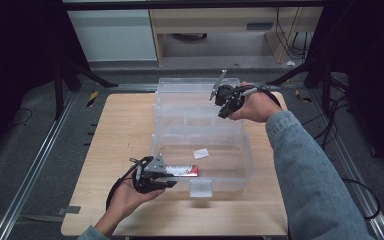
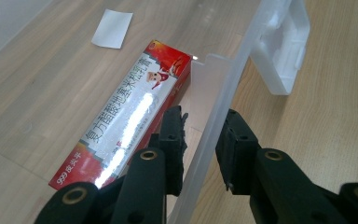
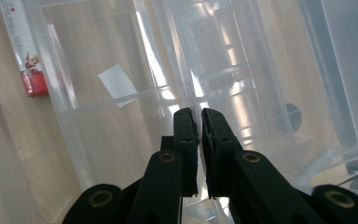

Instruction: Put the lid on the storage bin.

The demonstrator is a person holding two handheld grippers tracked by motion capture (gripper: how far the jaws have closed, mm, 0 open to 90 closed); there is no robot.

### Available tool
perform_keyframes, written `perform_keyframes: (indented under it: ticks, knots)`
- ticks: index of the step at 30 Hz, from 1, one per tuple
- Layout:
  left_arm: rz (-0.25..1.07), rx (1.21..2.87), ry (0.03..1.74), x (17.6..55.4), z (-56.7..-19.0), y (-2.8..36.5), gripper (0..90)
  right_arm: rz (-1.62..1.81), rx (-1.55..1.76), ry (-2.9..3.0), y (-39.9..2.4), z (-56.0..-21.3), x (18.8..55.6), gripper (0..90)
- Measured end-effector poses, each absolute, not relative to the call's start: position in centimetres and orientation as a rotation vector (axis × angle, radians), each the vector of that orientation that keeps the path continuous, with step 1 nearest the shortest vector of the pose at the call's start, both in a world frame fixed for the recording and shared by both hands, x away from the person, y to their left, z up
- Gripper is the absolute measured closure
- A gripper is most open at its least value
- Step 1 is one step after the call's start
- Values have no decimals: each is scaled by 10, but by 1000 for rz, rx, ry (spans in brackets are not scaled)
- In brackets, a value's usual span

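Fingers (image 2: pixel 170 144) of the left gripper (image 2: pixel 200 149) straddle the near wall of the clear box (image 1: pixel 247 165), seemingly pinching it; the red carton (image 2: pixel 126 116) lies just inside. Farther off, the right gripper (image 3: pixel 198 140) hovers pinched shut, empty, above the lid (image 1: pixel 195 100). If the left grip slips, the box could skid.

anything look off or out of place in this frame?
Mostly tidy. One oddity: a loose white paper slip lies flat on the floor of the clear plastic box, apart from the red carton along the near wall. The left hand-held gripper straddles that wall. Nothing spilled or visibly damaged.
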State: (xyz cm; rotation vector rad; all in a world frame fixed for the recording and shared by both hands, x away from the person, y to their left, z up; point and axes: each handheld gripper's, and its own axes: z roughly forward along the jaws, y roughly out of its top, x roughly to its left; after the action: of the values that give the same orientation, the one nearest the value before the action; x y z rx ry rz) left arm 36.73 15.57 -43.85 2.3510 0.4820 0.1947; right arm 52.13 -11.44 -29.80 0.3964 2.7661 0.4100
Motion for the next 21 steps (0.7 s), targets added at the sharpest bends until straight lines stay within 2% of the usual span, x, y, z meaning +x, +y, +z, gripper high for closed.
perform_keyframes:
  ticks: [8,21]
  knots:
    - [197,2349,491,367,-438,154,717,423,344,2755,-116,-291,496,856]
    - [197,2348,488,370,-438,152,711,436,326,2751,-119,-289,486,864]
